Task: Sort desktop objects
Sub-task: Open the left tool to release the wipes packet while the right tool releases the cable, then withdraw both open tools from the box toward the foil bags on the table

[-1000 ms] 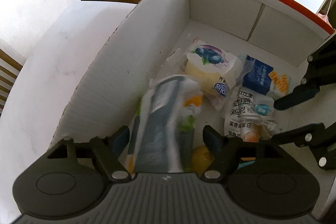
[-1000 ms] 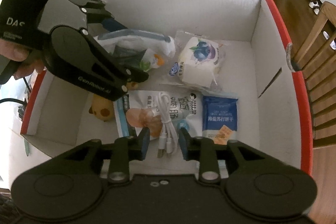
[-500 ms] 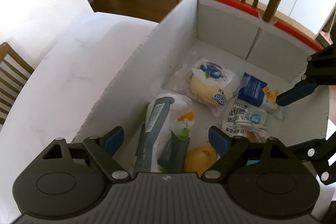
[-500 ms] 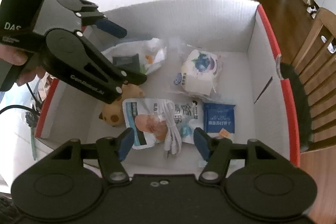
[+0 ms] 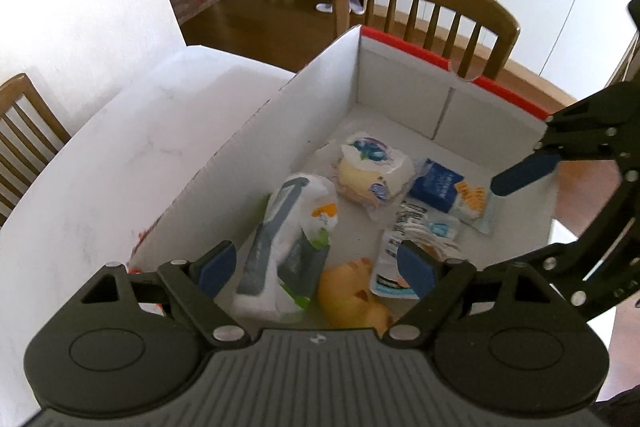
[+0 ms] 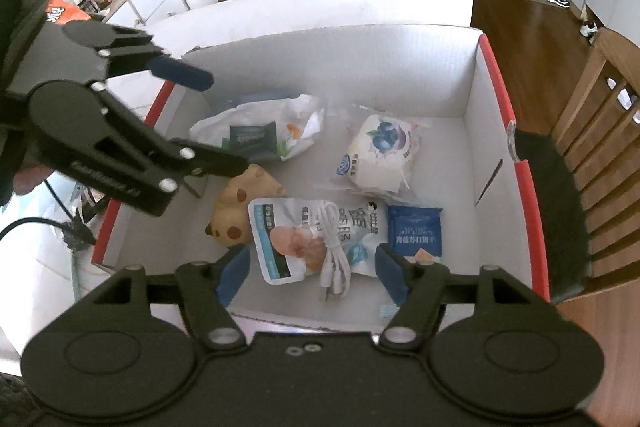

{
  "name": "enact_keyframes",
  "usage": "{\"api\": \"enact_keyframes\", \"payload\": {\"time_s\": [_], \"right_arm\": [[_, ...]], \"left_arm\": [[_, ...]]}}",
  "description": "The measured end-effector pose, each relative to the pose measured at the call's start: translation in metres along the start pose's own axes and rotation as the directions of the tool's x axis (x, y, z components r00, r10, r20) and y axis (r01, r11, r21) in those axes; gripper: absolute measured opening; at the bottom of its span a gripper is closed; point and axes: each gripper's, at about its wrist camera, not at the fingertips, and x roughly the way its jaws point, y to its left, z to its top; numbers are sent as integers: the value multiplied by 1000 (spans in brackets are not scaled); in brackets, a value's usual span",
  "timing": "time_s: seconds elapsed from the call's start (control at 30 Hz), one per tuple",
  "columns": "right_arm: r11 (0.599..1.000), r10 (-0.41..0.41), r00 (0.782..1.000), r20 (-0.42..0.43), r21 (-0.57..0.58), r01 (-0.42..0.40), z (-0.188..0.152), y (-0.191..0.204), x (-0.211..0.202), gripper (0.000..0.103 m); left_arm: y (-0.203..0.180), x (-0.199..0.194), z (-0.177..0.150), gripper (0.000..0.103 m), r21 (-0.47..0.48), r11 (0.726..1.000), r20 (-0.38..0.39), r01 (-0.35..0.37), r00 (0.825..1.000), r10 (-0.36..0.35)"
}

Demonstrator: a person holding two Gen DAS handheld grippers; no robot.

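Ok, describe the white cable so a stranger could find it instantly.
Look inside the red-rimmed cardboard box. Near its front wall lies a white snack pouch showing pink meat; the cable lies bundled on top of it. It is the only cord, thin and looped, among packets.

The left gripper point(image 5: 316, 267) is spread wide with nothing between its blue-padded fingers point(image 5: 416, 269), which point toward twelve o'clock in its own view. In the right wrist view it point(image 6: 200, 119) enters from nine o'clock, angled down toward four o'clock, a bit of the person's hand point(image 6: 28, 181) showing behind it. The right gripper point(image 6: 312, 273) is likewise spread wide and holds nothing. In the left wrist view it point(image 5: 508, 223) reaches in from three o'clock, its upper fingertip point(image 5: 524, 175) pointing toward nine o'clock.
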Motion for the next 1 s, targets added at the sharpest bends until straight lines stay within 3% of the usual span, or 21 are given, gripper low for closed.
{"api": "enact_keyframes", "payload": {"time_s": [0.43, 0.53, 0.7, 1.0], "right_arm": [[1000, 5, 998, 70, -11, -4, -7, 24, -21, 89], [1000, -1, 996, 89, -15, 2, -8, 32, -25, 91], [1000, -8, 994, 105, -1, 9, -11, 45, -27, 93], [999, -36, 991, 127, 17, 34, -15, 77, -26, 94]], "left_arm": [[-14, -37, -24, 88, -42, 997, 90, 63, 994, -59], [-14, -46, -33, 94, -38, 997, 106, 66, 992, -62], [-7, -58, -48, 101, -39, 996, 126, 75, 990, -69], [13, -74, -75, 103, -30, 997, 153, 64, 986, -59]]}}
